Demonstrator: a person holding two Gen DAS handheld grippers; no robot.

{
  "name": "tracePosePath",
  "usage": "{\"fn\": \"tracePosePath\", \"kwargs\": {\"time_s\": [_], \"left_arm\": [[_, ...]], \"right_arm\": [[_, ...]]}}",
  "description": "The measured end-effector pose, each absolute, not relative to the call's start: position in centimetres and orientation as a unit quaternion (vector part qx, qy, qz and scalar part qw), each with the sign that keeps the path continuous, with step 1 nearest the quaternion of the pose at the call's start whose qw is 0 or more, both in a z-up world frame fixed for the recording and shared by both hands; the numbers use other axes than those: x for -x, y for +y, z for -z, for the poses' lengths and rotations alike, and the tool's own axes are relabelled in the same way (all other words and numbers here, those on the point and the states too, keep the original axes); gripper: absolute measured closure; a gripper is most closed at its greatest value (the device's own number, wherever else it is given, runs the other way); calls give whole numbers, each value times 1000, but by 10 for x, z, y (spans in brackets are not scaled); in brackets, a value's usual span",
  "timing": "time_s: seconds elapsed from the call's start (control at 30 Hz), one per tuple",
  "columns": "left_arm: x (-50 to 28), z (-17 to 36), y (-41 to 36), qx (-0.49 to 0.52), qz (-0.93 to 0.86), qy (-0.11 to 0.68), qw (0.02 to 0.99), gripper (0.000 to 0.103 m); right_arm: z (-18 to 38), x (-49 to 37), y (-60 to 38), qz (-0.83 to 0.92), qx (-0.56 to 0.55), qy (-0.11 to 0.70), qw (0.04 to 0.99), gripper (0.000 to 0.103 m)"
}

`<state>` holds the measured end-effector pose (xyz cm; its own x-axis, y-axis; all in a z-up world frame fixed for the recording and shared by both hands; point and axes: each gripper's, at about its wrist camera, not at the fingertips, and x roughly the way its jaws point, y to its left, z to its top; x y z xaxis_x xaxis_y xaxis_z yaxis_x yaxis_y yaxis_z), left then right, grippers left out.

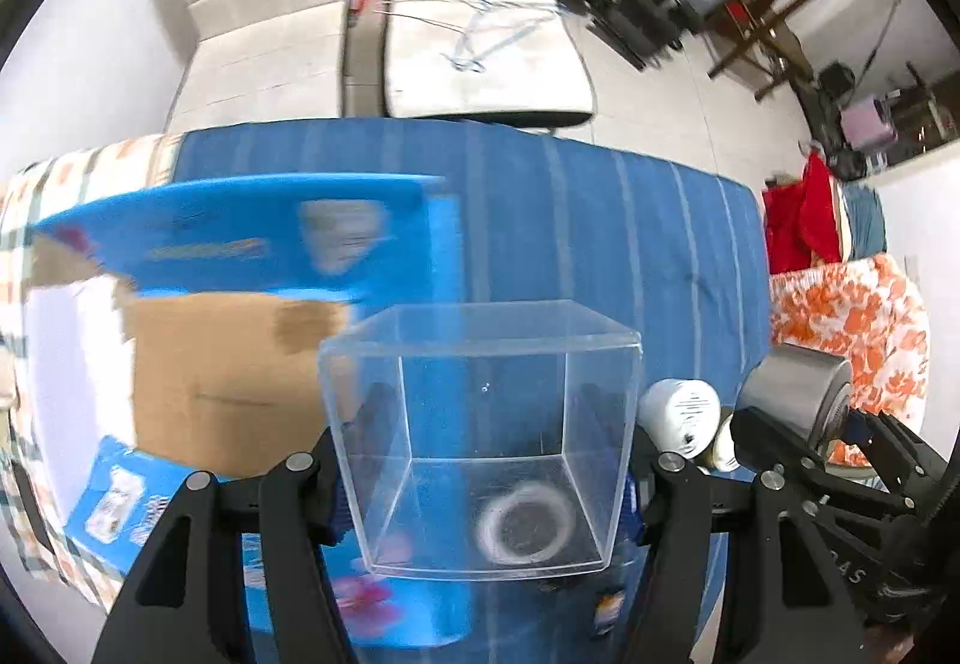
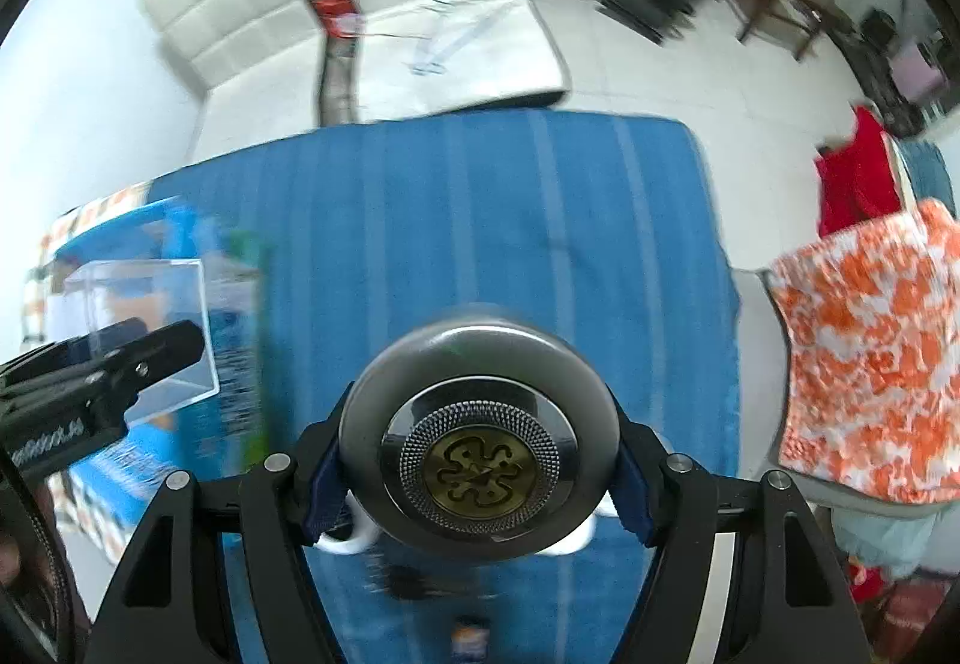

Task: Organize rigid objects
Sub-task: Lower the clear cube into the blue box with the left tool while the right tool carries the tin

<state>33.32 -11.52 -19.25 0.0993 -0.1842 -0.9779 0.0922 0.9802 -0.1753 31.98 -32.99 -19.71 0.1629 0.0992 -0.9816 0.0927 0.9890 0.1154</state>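
Note:
My left gripper [image 1: 489, 460] is shut on a clear plastic cube box [image 1: 480, 364], with a blue-padded finger against each side wall, above the blue striped cloth [image 1: 600, 244]. My right gripper [image 2: 480, 478] is shut on a round grey metal canister [image 2: 480, 364] whose end face carries a brass emblem. In the left wrist view the canister [image 1: 792, 388] and the right gripper [image 1: 840, 460] hang at the right. The right wrist view shows the left gripper [image 2: 108, 364] with the clear box [image 2: 144, 304] at the left. Both views are blurred.
An open cardboard carton with blue printed flaps [image 1: 228, 364] lies left on the cloth. White rounded items [image 1: 681, 412] sit below the canister. An orange floral cushion [image 2: 870, 364] is at the right, white sofa cushions [image 1: 480, 4] behind, and chairs [image 1: 762, 4] at the back right.

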Motion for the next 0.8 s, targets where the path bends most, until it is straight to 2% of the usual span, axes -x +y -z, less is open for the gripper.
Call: {"fn": "tracePosePath", "kwargs": {"time_s": [0.17,0.37,0.6,0.8], "left_arm": [[-329,195,-34,62,69,667,739,42],[-340,229,46,83,42,687,720,42],[-362,279,72,115,52,716,686,42],[-375,306,65,118,86,735,662,42]], "right_arm": [[183,-319,-247,-40,-63,641,764,30],[202,-337,-150,-69,-37,650,756,30],[263,-361,-89,-92,-13,677,730,30],[305,-366,-61,-125,54,689,712,29]]}}
